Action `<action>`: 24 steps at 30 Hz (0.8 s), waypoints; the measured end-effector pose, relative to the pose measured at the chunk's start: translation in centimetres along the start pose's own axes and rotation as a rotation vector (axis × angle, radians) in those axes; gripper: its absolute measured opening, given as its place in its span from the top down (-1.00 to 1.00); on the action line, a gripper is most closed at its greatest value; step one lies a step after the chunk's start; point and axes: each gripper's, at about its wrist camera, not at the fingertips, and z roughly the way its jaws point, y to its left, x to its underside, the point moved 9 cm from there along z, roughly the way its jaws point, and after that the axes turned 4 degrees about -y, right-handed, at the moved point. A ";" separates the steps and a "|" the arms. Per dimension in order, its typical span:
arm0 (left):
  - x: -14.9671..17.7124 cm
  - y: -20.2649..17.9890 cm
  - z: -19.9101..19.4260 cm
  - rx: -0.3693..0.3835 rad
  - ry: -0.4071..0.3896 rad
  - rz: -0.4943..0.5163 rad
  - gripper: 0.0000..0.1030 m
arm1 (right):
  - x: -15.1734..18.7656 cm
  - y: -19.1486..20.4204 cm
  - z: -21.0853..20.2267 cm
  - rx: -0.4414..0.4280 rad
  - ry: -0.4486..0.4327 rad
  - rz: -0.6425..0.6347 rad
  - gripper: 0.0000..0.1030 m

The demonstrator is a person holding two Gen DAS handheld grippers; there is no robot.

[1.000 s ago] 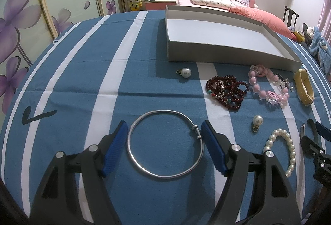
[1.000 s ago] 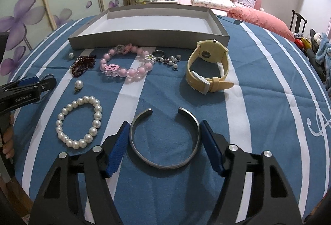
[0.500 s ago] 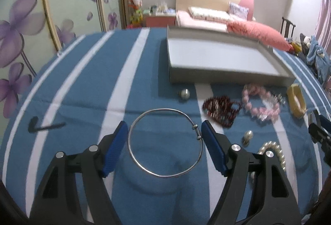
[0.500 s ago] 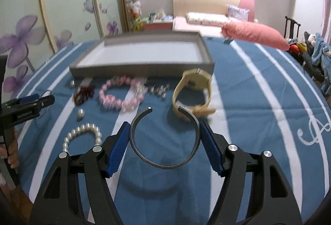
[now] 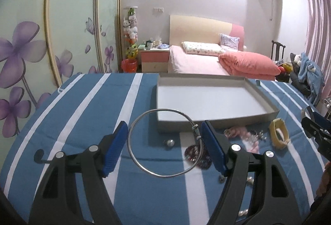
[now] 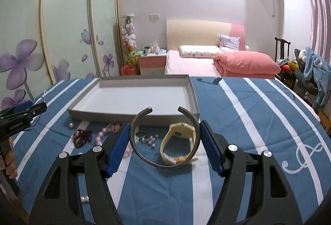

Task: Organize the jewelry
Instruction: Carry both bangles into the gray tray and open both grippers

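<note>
- The left wrist view alone shows the left gripper (image 5: 163,143) clamped on a thin wire bangle (image 5: 144,167), held clear of the striped blue cloth (image 5: 78,121).
- The right wrist view shows the right gripper (image 6: 165,146) clamped on an open cuff (image 6: 142,154), its gap facing the grey tray (image 6: 132,117).
- Bed (image 6: 194,66) behind.

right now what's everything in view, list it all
wire bangle: 1, silver, held in left gripper
open cuff: 1, dark grey, held in right gripper
tray: 1, grey, far side of cloth, nothing inside
watch: 1, yellow, before tray
pink bead bracelet: 1, pink, before tray
dark red beads: 1, left of the pink
loose pearl: 1, near tray
striped cloth: 1, blue and white
hand: 1, left edge of right view
</note>
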 end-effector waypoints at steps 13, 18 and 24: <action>-3.6 -2.2 2.3 -0.067 -0.100 0.058 -0.38 | -3.5 -0.1 2.0 0.029 -0.106 -0.017 -0.33; -5.0 -2.8 4.4 -0.124 -0.123 0.078 -0.38 | -4.6 -0.2 3.5 0.043 -0.129 -0.015 -0.33; -5.6 -3.6 7.1 -0.131 -0.102 0.086 -0.38 | -5.1 -0.4 5.9 0.040 -0.110 -0.011 -0.33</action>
